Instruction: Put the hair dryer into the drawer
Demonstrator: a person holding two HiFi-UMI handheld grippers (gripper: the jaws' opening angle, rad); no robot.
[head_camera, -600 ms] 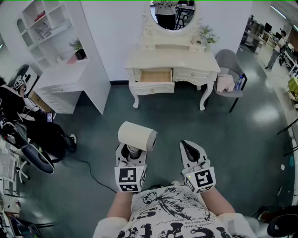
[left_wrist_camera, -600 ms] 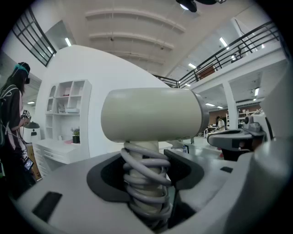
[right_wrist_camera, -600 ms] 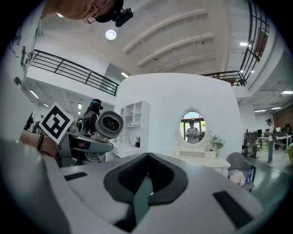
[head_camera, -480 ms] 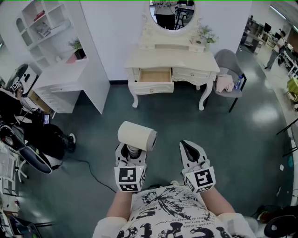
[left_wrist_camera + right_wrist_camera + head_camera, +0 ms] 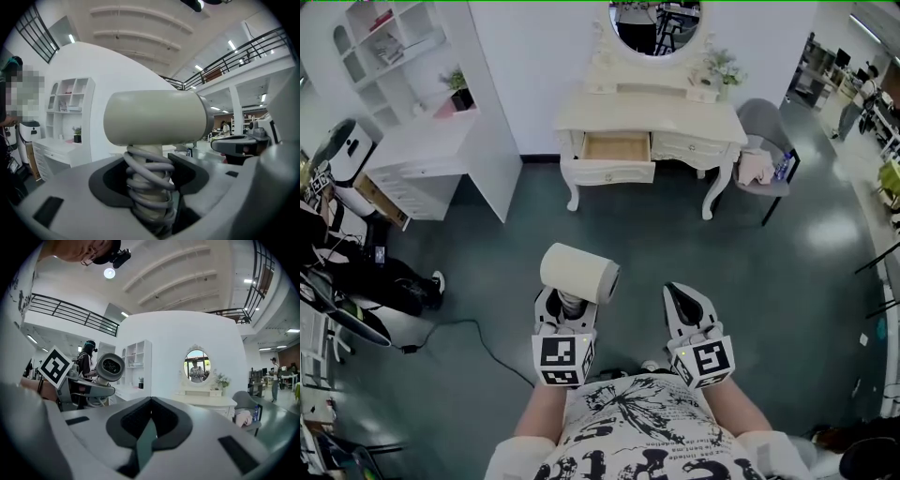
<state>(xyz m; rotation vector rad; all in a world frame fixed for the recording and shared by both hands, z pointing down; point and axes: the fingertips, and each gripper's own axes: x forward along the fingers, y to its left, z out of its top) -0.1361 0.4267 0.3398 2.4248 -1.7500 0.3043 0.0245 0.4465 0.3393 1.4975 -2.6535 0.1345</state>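
The jaws of the left gripper (image 5: 570,305) clamp the cord-wrapped handle of the cream plastic hair dryer (image 5: 578,272), its barrel just above them, those of the right gripper (image 5: 686,302) alongside meet on nothing, and the cream desk's (image 5: 675,120) open wood-lined drawer (image 5: 616,148) lies well ahead of both.

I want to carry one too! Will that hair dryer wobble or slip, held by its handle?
The hair dryer probably feels top-heavy: its fat barrel sits above the thin handle clamped in the left gripper, so it may tip. The cord coiled round the handle looks rubbery, so slipping seems unlikely. The shell looks hard and stiff.
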